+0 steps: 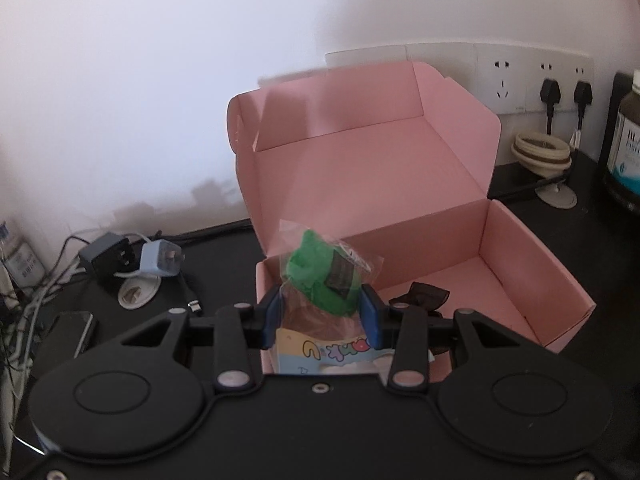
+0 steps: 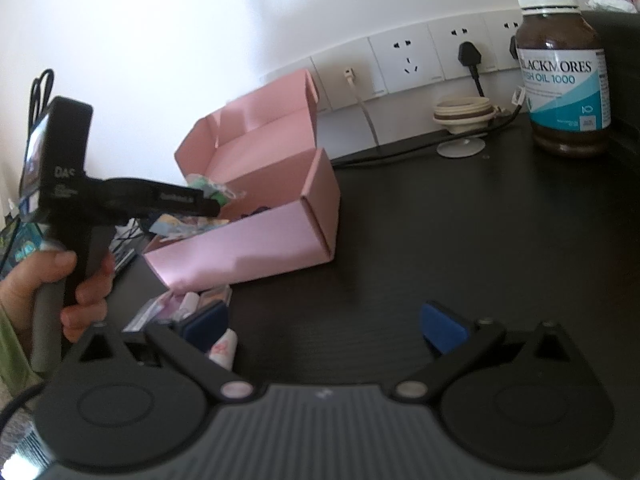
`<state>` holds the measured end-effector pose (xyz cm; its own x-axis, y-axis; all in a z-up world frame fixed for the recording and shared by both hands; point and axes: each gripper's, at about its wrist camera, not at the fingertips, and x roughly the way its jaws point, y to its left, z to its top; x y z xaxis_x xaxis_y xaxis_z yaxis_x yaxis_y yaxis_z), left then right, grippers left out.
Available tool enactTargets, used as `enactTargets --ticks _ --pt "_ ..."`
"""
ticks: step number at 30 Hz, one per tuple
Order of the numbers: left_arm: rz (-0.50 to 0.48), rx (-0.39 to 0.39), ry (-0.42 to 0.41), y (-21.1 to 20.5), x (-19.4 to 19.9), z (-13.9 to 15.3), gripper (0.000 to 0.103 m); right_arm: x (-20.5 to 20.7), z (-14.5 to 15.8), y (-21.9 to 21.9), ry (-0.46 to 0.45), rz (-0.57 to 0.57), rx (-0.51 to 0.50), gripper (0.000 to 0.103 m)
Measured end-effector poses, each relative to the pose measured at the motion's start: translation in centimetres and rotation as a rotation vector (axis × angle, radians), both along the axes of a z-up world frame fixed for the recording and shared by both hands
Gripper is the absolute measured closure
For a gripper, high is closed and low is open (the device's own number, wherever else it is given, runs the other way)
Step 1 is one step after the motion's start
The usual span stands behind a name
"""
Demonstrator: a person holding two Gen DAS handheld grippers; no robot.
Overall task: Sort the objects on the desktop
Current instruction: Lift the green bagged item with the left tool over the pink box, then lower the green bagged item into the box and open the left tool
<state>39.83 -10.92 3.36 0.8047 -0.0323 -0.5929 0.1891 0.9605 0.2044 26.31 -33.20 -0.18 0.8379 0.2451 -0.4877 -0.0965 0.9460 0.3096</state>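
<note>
Green toy in a clear packet (image 1: 322,280) stands pinched between your left gripper's (image 1: 323,316) pads, long axis running away from the fingers, over the pink box (image 1: 500,264). Your right gripper (image 2: 326,330) is spread wide, empty; beyond it, a bottle (image 2: 562,72) reads "BLACKMORES FISH OIL 1000".

Black item (image 1: 420,295) in pink box (image 1: 532,276), indistinct.

Our left wrist view looks close into the open pink box (image 1: 400,184) toward the wall. Our right wrist view sits farther back, seeing that box (image 2: 256,216) obliquely across the tabletop (image 2: 460,240).
</note>
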Motion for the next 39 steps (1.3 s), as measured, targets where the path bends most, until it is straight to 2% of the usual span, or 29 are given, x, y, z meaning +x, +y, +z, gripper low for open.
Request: enactTargets --ticks 9,13,20,30,36,38,39 --pt "-0.061 0.074 0.003 -2.0 -0.9 -0.7 0.062 0.0 0.0 0.1 0.0 -0.001 -0.004 0.001" --pt "-0.094 0.068 0.0 -2.4 -1.1 -0.7 0.062 0.0 0.0 0.2 0.001 0.0 -0.007 0.001" --pt "-0.034 0.101 0.011 -2.3 0.4 -1.7 0.062 0.0 0.0 0.2 0.0 -0.002 -0.003 0.001" --pt "-0.038 0.027 0.037 -1.4 0.9 -2.2 0.065 0.0 0.0 0.3 0.0 -0.002 -0.007 0.001" --pt "-0.042 0.021 0.024 -1.4 0.7 -2.3 0.063 0.1 0.0 0.2 0.0 -0.004 -0.004 0.001" --pt "-0.041 0.023 0.02 -1.4 0.7 -2.2 0.06 0.0 0.0 0.2 -0.001 -0.004 -0.004 0.001" --pt "-0.04 0.023 0.018 -1.4 0.6 -2.2 0.051 0.0 0.0 0.2 -0.001 -0.004 -0.004 0.001"
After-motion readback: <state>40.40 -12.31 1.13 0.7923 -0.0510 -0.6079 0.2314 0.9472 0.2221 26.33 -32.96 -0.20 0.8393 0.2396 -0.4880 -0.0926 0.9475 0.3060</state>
